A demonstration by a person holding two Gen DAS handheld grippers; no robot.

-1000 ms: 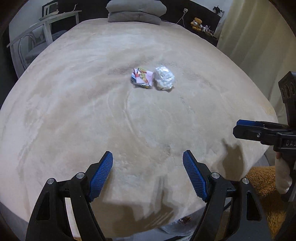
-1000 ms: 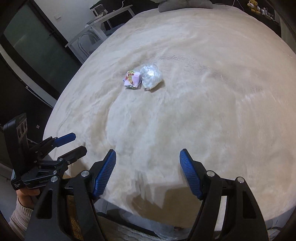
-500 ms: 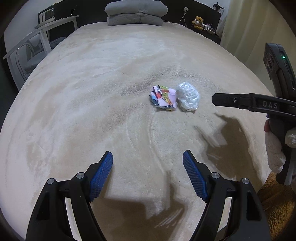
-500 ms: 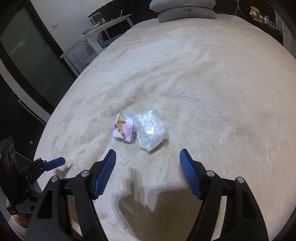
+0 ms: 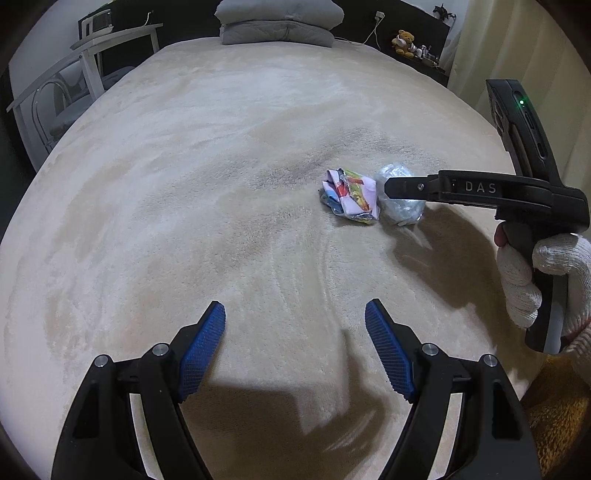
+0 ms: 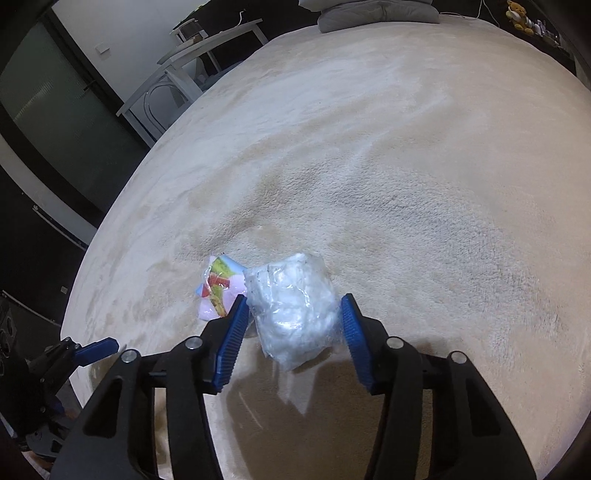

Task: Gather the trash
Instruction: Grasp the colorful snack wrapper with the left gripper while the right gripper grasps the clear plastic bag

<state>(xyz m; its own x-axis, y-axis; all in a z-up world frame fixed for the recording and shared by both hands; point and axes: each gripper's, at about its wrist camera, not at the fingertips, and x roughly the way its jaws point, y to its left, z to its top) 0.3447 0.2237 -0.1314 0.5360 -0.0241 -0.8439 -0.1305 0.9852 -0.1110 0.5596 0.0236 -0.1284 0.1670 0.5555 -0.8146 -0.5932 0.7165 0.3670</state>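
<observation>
A crumpled clear plastic bag (image 6: 293, 310) lies on the beige bed cover (image 6: 424, 166), with a colourful pink wrapper (image 6: 219, 291) touching its left side. My right gripper (image 6: 293, 321) is open, its blue pads either side of the plastic bag, close to it. In the left wrist view the right gripper (image 5: 391, 188) reaches in from the right over the plastic bag (image 5: 402, 206), beside the wrapper (image 5: 351, 197). My left gripper (image 5: 295, 332) is open and empty, well short of the trash.
Grey pillows (image 5: 277, 22) lie at the bed's head. A white desk and chair (image 5: 74, 74) stand left of the bed. A teddy bear (image 5: 404, 40) sits on a dark shelf at the back right. A brown rug (image 5: 554, 406) lies below the bed's right edge.
My right gripper has moved forward and down until its fingers straddle the plastic bag, and the jaw gap has narrowed. My left gripper has moved a little closer to the trash.
</observation>
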